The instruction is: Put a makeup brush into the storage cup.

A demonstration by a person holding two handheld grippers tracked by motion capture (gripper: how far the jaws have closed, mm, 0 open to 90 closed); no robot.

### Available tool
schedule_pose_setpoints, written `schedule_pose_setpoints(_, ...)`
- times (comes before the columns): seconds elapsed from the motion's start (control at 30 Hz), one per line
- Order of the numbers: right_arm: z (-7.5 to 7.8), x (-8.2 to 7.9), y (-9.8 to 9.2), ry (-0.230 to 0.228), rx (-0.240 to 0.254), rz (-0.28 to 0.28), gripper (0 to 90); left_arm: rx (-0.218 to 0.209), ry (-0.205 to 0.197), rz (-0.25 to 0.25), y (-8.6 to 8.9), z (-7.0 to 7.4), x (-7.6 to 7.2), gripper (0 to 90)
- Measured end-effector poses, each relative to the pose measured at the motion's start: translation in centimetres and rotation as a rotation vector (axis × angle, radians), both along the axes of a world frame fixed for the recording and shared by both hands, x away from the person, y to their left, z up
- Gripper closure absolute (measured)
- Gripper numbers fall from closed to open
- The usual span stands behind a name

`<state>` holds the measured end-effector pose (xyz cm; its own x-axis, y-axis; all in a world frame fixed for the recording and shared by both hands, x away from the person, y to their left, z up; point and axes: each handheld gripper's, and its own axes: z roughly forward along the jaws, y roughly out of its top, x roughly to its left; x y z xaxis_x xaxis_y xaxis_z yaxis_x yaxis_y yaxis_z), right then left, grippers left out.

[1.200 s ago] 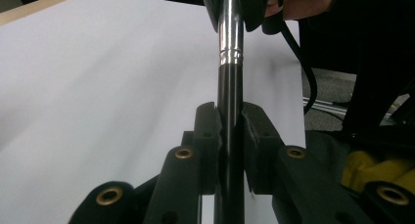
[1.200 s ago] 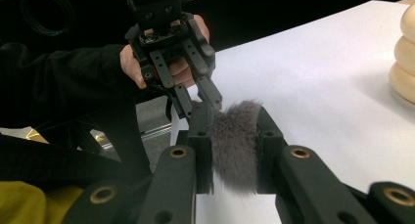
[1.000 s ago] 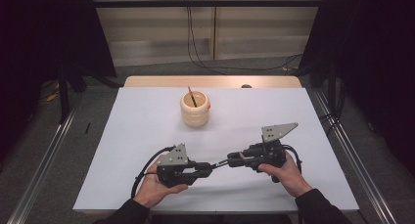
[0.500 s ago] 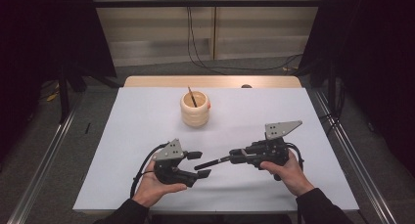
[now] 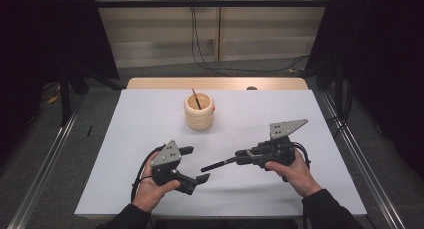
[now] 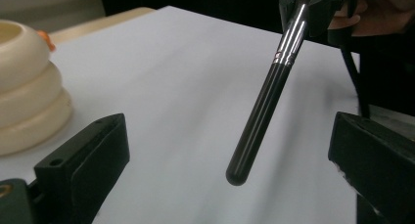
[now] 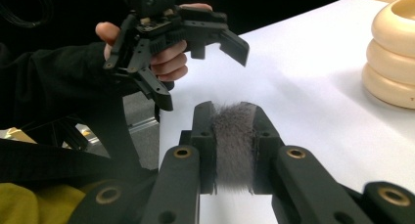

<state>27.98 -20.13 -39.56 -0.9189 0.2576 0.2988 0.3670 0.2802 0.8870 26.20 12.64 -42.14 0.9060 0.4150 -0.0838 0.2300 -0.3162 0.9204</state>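
Observation:
A black-handled brush (image 5: 217,165) hangs level above the white table cover (image 5: 310,114), its handle pointing left. My right gripper (image 5: 244,156) is shut on the brush's grey bristles (image 7: 234,141), which are squeezed between the jaws. The glossy handle (image 6: 264,104) ends in the wide gap of my left gripper (image 5: 198,164), which is open and touches nothing. In the right gripper view the left gripper (image 7: 201,73) is held in a hand with its jaws spread. A cream ribbed holder (image 5: 199,111) stands at the table's middle back with a thin dark stick (image 5: 196,99) in it.
The holder (image 6: 24,87) rises close to the left jaw in the left gripper view, and at the right edge (image 7: 391,62) in the right gripper view. A wooden table edge (image 5: 215,83) runs behind the cover. Metal rails (image 5: 360,154) flank the table.
My left gripper has opened and drawn back to the left, off the brush handle. The right gripper has moved right, carrying the brush by its bristles.

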Motion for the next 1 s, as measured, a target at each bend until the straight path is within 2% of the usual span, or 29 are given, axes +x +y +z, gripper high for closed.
schedule_pose_setpoints(0.07,0.3,0.1,0.0,0.002,-0.013,0.006,77.6,-0.016,0.021,-0.011,0.1,0.0,0.2,3.3)
schedule_pose_setpoints(0.13,0.6,0.2,0.1,-0.002,-0.032,0.011,77.6,0.008,0.004,0.009,0.1,0.0,0.2,3.3)
schedule_pose_setpoints(0.27,1.1,0.4,0.2,-0.002,-0.055,0.015,77.6,0.002,0.009,0.005,0.1,-0.1,0.3,3.6)
schedule_pose_setpoints(0.3,1.2,0.5,0.2,0.001,-0.061,0.017,77.6,0.006,0.014,0.008,0.0,0.0,0.2,3.6)
schedule_pose_setpoints(0.33,1.2,0.6,0.2,0.002,-0.073,0.019,77.6,-0.011,0.026,-0.002,0.0,-0.1,0.3,3.6)
schedule_pose_setpoints(0.43,1.6,0.8,0.2,0.007,-0.094,0.022,77.6,0.0,0.046,-0.013,0.0,-0.1,0.4,3.8)
schedule_pose_setpoints(0.6,2.5,1.2,0.7,0.011,-0.139,0.034,77.6,-0.004,0.01,0.0,0.0,-0.1,0.5,4.2)
schedule_pose_setpoints(0.67,2.8,1.4,1.0,0.017,-0.161,0.042,77.6,-0.019,0.003,-0.002,-0.1,-0.1,0.4,3.9)
schedule_pose_setpoints(0.77,3.1,1.7,1.3,0.02,-0.184,0.05,77.6,-0.007,-0.008,0.01,-0.1,-0.1,0.4,3.6)
schedule_pose_setpoints(1.0,3.9,2.1,2.1,0.037,-0.219,0.087,77.6,-0.027,0.005,-0.015,-0.3,-0.2,0.5,3.8)
